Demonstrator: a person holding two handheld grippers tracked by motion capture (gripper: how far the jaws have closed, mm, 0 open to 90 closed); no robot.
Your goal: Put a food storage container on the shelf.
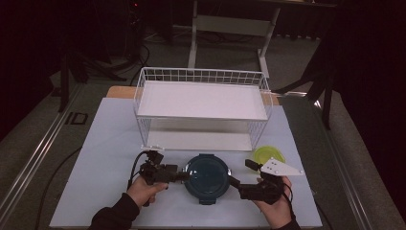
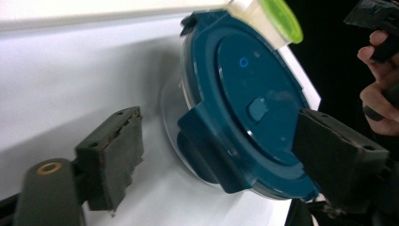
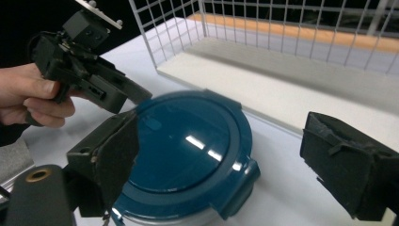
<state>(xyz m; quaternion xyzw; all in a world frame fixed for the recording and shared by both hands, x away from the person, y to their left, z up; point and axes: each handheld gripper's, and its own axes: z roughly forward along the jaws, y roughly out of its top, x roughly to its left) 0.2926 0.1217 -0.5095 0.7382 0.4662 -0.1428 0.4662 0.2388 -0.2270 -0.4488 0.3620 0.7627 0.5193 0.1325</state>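
Observation:
A round container with a dark teal clip-on lid [image 1: 207, 177] stands on the white table near the front edge. My left gripper [image 1: 184, 176] reaches in at its left rim. In the left gripper view the jaws of the left gripper [image 2: 221, 155] straddle a side clip of the lid [image 2: 244, 94]; the left pad [image 2: 117, 150] stands clear of it, so the gripper is open. My right gripper [image 1: 234, 182] comes in from the container's right. Its jaws [image 3: 226, 160] stand wide apart on either side of the lid [image 3: 188, 141], open, with the right pad well off it.
A white wire rack with two shelves [image 1: 201, 103] stands behind the container, and its lower shelf [image 3: 282, 89] lies close by. A small tub with a lime-green lid [image 1: 268, 154] sits to the right, just behind my right gripper.

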